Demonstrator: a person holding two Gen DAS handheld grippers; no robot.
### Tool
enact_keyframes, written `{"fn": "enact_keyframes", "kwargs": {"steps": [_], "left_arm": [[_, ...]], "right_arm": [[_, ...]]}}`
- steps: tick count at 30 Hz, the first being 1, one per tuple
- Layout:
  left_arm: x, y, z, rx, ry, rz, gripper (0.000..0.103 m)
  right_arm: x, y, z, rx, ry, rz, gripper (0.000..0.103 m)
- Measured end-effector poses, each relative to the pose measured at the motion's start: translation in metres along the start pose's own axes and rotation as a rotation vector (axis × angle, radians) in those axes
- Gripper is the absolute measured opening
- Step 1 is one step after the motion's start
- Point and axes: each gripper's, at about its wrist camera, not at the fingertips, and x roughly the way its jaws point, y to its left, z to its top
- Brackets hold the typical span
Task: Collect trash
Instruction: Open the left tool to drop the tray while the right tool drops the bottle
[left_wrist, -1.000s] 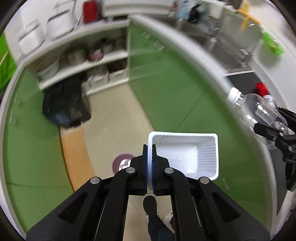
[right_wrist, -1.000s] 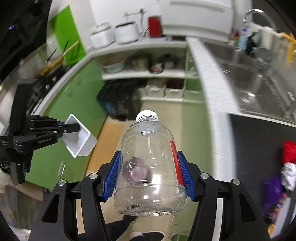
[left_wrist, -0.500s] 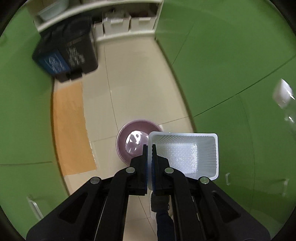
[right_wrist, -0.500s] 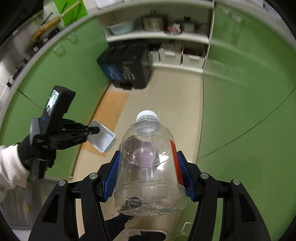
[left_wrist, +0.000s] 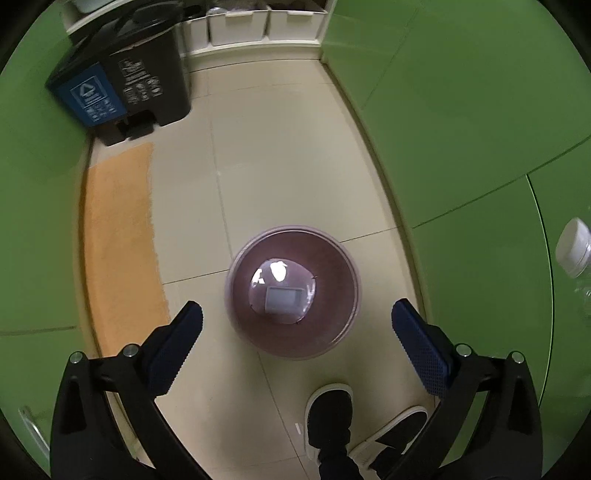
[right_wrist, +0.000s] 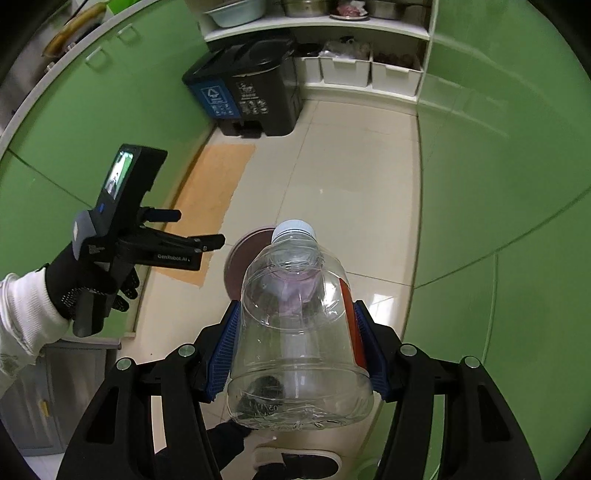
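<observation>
From where I sit, the clearest lettering is "GenRobot.AI", white on the black body of the left gripper (right_wrist: 184, 229), seen in the right wrist view. Smaller white print sits on its handle block, too fine for me to read. On the far left, the blue bin (right_wrist: 216, 96) carries a white recycling triangle with lines of small white text under it, unreadable to me. The black bin (right_wrist: 258, 94) beside it shows white pictograms and text I cannot make out. Embossed characters run along the base of the clear bottle (right_wrist: 295, 332); I cannot read them with certainty.
</observation>
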Motion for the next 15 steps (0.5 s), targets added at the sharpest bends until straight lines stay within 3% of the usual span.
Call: {"fn": "enact_keyframes", "kwargs": {"steps": [9,15], "left_arm": [[-0.077,0.041,-0.012,-0.078,-0.06,0.021,0.1],[-0.107,0.075,-0.015,-0.122,-0.1,0.042,0.1]], "right_arm": [[0.042,0.036,0.033,-0.08,0.039,0.065,0.058],[0.086,0.057,0.048,-0.142,0.087,0.082,0.058]]}}
